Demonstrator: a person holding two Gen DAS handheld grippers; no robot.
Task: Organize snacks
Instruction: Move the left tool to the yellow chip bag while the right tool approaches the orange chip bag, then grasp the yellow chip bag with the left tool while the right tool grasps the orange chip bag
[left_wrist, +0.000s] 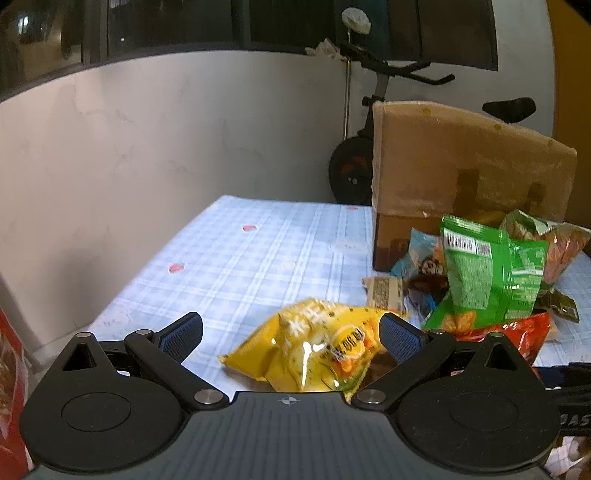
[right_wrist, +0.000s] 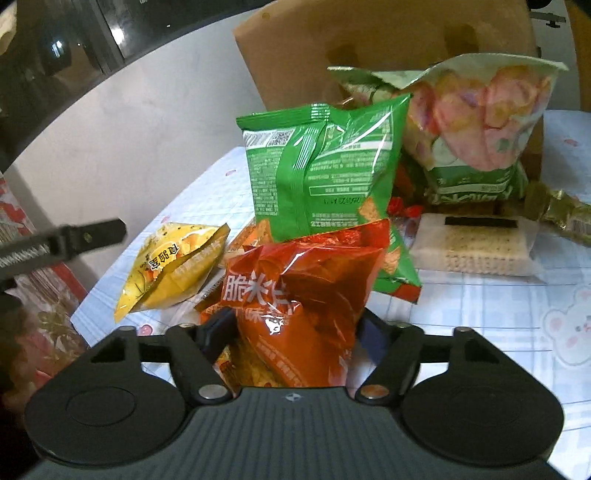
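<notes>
Blue plaid tablecloth (left_wrist: 258, 258) covers the table, white wall behind, exercise bike (left_wrist: 373, 122) at the back and a cardboard box (left_wrist: 461, 166) standing at the far right of the pile. Left to right: left gripper (left_wrist: 291, 334) has its jaws spread wide, holding nothing; the yellow snack bag (left_wrist: 314, 350) lies flat on the cloth between the blue pads, which are not pressing on it. Next over, the snack heap just beside the box: small blue cartoon packet (left_wrist: 421, 254), green chip bag (right_wrist: 325, 173) upright and leaning on the rest, red-orange chip bag (right_wrist: 303, 291) in front of it, pale green bag with pink print (right_wrist: 480, 122) propped against the box, clear cracker pack (right_wrist: 476, 243) flat at right. Right gripper (right_wrist: 291, 328) is partly closed around the red-orange bag, fingers either side of its lower half; firm pad contact can't be confirmed, right finger mostly hidden by the bag. Risks: puffy bag could slip or crush if the squeeze lands on air only; lifting it may topple the green bag leaning behind it; the yellow bag sits off-centre toward the left gripper's right pad, so a close could pinch only a corner and drop it.
</notes>
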